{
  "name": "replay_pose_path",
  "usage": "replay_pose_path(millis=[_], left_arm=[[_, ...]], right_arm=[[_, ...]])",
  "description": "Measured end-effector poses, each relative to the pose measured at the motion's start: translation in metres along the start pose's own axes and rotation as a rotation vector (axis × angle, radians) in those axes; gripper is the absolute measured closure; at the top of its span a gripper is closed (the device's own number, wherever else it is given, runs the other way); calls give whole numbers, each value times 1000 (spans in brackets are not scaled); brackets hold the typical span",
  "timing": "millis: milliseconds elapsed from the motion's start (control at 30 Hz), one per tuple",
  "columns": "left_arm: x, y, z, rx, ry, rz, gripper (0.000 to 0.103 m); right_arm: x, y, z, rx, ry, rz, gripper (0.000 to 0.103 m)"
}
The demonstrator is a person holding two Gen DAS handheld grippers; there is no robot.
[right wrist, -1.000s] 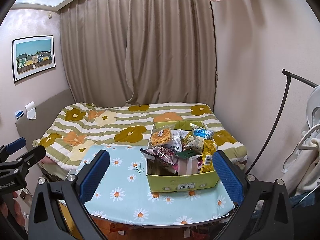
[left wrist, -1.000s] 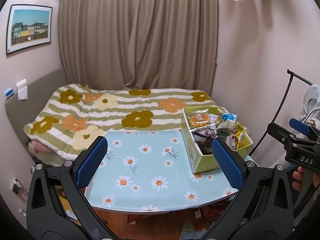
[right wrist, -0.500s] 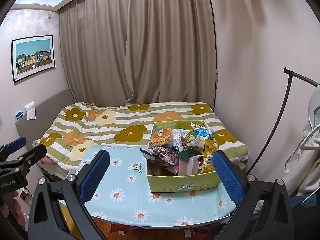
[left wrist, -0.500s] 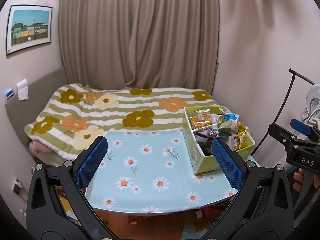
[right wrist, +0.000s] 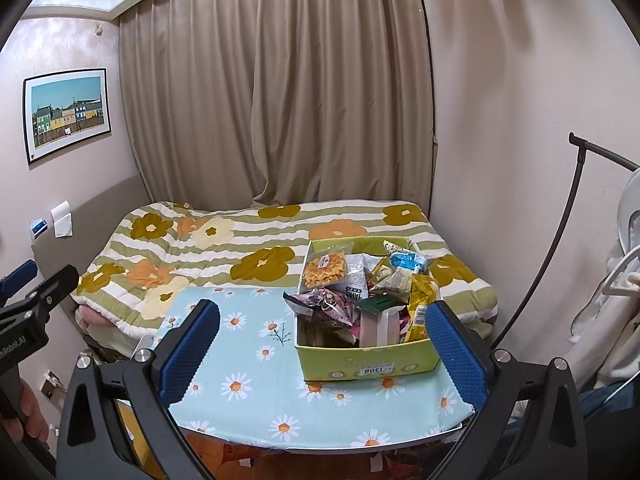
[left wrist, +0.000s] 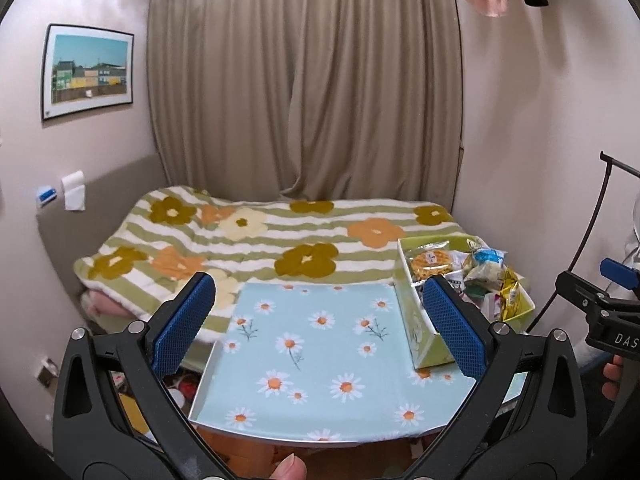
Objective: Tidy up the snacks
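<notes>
Beige curtains [right wrist: 280,100] back a flower-striped bed [right wrist: 248,248]; against its foot stands a small table in daisy-print cloth [right wrist: 248,384]. On that cloth's right side sits the green snack box [right wrist: 368,364], heaped with packets, its long axis running from the table's front edge toward the bed. Both the left gripper [left wrist: 320,332] and right gripper [right wrist: 324,352] hover short of the box, jaws wide apart and empty. My guess: the loose brown packet [right wrist: 324,308] overhanging the box's left rim could slide out if snagged carelessly.
</notes>
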State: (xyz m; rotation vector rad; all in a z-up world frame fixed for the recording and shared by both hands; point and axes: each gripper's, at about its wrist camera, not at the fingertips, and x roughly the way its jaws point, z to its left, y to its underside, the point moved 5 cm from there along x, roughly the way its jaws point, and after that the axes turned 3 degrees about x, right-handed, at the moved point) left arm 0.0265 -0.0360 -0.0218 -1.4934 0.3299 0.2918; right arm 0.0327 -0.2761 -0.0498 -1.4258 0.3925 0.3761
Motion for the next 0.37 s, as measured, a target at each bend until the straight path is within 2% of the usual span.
replay_pose_path(millis=[133,367], left_arm=[[0,5,3,-20,54,11,0],[0,8,-1,8,69,4,0]], right_arm=[[-1,0,3,-5,5,1,1],[-1,0,3,-5,8,0,1]])
